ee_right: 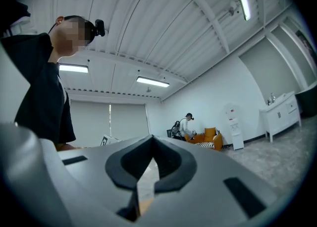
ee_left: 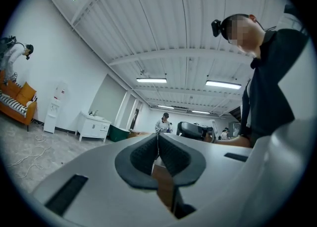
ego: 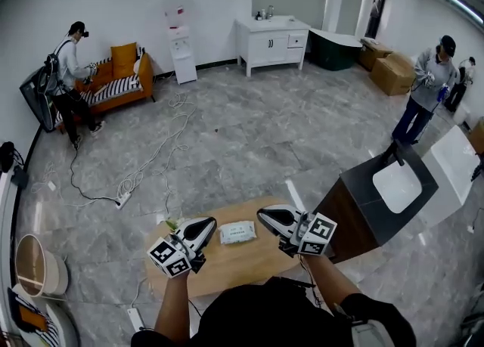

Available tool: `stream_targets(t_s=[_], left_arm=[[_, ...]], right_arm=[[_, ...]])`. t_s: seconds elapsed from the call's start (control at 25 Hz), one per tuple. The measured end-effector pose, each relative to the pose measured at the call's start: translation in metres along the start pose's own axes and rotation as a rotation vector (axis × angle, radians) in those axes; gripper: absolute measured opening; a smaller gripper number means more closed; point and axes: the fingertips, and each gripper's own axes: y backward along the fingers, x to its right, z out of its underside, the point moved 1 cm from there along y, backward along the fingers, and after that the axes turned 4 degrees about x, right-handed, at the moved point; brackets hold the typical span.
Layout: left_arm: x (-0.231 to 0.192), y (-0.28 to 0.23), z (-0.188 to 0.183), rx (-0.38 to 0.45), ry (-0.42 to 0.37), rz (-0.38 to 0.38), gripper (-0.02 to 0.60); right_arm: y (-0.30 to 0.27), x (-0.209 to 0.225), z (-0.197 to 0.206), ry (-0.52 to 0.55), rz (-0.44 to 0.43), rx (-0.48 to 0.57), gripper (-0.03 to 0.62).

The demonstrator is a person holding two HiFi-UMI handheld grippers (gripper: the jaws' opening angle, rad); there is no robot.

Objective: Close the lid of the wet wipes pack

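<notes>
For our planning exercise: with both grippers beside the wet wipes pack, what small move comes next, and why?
Probably tip the right gripper down toward the wet wipes pack. The pack lies untouched on the table between it and the left gripper; both have jaws together, empty, aimed above the pack. Whether the pack is shut is too small to tell.

Wet wipes pack (ego: 237, 231) on wooden table (ego: 227, 264)

Wipes pack (ego: 237, 232) on table (ego: 227, 270), seemingly mid-table
</notes>
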Motion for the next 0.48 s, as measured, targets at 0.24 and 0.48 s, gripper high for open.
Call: stream_targets(t_s=[0.24,0.48], left_arm=[[0.065,0.023,0.005,0.021,-0.007,-0.034,0.018],[0.165,0.041,0.039,0.003,0.013,-0.036,0.018]], right_arm=[[0.037,-0.062,-0.007,0.006,-0.081,0.01,0.011],[0.116,-0.133,0.0,-0.04,-0.078,0.041,0.011]])
